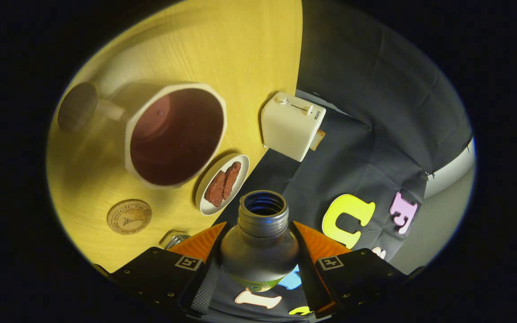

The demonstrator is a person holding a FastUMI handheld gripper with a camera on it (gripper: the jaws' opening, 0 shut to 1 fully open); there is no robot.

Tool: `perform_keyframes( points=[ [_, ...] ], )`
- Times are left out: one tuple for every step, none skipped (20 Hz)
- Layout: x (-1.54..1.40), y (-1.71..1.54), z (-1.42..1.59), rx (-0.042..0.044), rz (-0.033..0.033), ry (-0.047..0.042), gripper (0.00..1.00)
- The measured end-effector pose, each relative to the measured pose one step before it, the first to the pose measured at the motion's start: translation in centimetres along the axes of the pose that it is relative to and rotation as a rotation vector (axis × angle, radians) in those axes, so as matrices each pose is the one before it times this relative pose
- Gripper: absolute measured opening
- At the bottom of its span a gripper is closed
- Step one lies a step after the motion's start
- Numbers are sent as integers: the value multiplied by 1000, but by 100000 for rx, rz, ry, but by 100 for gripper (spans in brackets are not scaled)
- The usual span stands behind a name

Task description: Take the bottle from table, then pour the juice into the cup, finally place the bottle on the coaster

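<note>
**Desk:** What do you count from where you sit?

**Me:** One of each. I see one clear plastic bottle [260,244] with its cap off and its threaded mouth open, held between the two fingers of my gripper [258,244]. Both fingers press on its shoulders, left and right, so the tongs are clamped on the bottle. Beyond and left of it I count one white angular-rimmed cup [175,134] holding dark reddish liquid, lying over the pale wooden table [222,49]. The whole scene is tilted in my view, with the table running off to the left.

**Desk:** And the coaster?

**Me:** One round wooden coaster [129,216] with a stamped emblem, flat on the table, near the left finger and apart from the cup. It is bare. Between the cup and the bottle mouth sits one small white oval dish [222,184] with two reddish-brown pieces on it. Farther right I see one cream toaster [291,125] at the table's edge, a slice of toast poking out on its far side.

**Desk:** Anything unclear?

**Me:** The bottle's lower body is cut off behind the fingers, so I cannot judge what it holds. A small shiny object [174,238] by the left finger is half hidden; I cannot say what it is. A dark round shape [77,106] beyond the cup is blurred.
</note>
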State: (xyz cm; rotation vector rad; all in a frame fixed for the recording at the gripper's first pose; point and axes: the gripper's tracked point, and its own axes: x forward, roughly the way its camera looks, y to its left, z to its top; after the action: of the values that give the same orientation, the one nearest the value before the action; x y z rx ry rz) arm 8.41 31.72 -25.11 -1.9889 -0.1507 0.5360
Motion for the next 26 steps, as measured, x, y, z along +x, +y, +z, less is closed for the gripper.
perform_keyframes(
  points=[
    [-52, 322, 311, 3063, 891, -512, 78],
    [-86, 211, 194, 3511, 808, -597, 79],
    [-124, 176, 179, 4374, 691, -681, 79],
    [-157, 229, 68, 4559, 820, -285, 79],
    [-132, 98, 20, 3978, 518, -52, 79],
    [-97, -64, 42, 3475, 1, -207, 79],
    [15, 71, 12, 2864, 172, -303, 79],
    [-143, 26, -167, 2339, 61, 9, 79],
    [-20, 32, -133, 2168, 179, 77, 79],
    [-108, 3, -196, 2429, 88, 354, 79],
    [-150, 35, -125, 2741, 253, 76, 79],
    [-252, -101, -109, 2804, -138, 300, 79],
    [-227, -129, -77, 3021, -371, 24, 79],
    [-159, -132, -89, 3111, -353, -77, 79],
    [-88, -100, -168, 3088, -348, 18, 79],
    [-119, -196, -247, 3474, -381, -54, 79],
    [-120, -179, -301, 3763, -222, 75, 79],
    [-34, -81, -422, 3944, 53, 297, 79],
    [39, 49, -436, 3806, 791, 510, 79],
    [-242, -152, -834, 3909, -208, 1135, 79],
    [-319, -86, -667, 4343, 592, 662, 79],
    [-138, -127, -425, 5080, -2, 608, 79],
    [-160, -228, -469, 5458, 313, 688, 79],
    [141, -217, -490, 5703, -215, 476, 79],
    [-76, -140, -421, 5128, 65, 835, 79],
    [-16, -280, -402, 4582, -197, 694, 79]
  ],
)
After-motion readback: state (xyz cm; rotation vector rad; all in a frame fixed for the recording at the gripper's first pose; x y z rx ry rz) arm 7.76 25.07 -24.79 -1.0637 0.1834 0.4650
